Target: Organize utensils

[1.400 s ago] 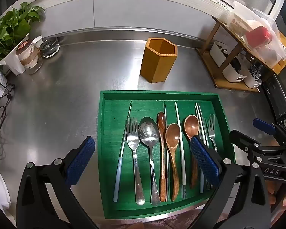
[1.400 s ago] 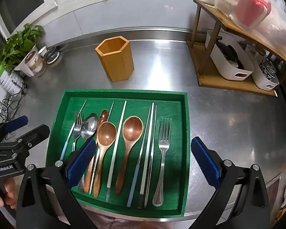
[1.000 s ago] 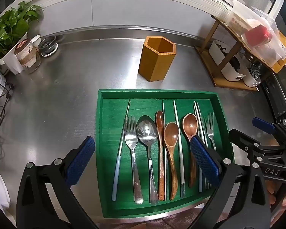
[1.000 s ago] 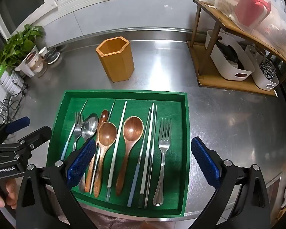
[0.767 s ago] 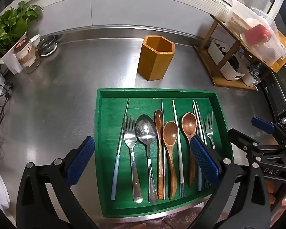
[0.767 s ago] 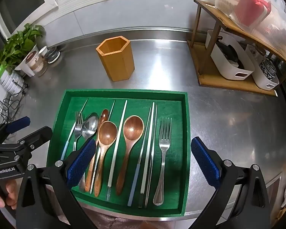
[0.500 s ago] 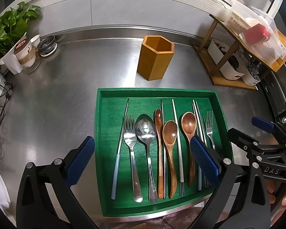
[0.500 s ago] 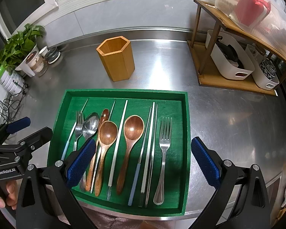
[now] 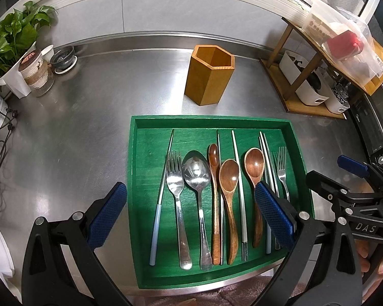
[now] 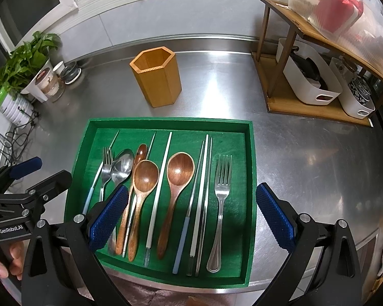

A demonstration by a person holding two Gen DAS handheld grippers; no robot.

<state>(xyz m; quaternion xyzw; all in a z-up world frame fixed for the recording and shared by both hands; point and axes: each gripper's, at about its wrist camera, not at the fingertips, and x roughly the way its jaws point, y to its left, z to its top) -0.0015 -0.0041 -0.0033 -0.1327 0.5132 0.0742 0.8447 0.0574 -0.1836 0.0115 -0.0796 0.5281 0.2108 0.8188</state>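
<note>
Both grippers, left [image 9: 190,215] & right [image 10: 191,215], have jaws wide apart, holding nothing. Green tray [image 10: 251,178] w/ forks, spoons, maybe chopsticks lies between the jaws. Wooden holder [image 9: 209,75] stands beyond, looks empty.

Both my wrist views are bright and sharp, evenly lit from above and from the window side at the back. Soft glare patches on the steel bench [image 10: 306,153], strongest behind the green tray [image 10: 251,178]. Short soft shadows under the utensils. Heavy fisheye bending at the edges, black vignette in the corners. Near gripper parts look slightly soft; no motion blur.
</note>
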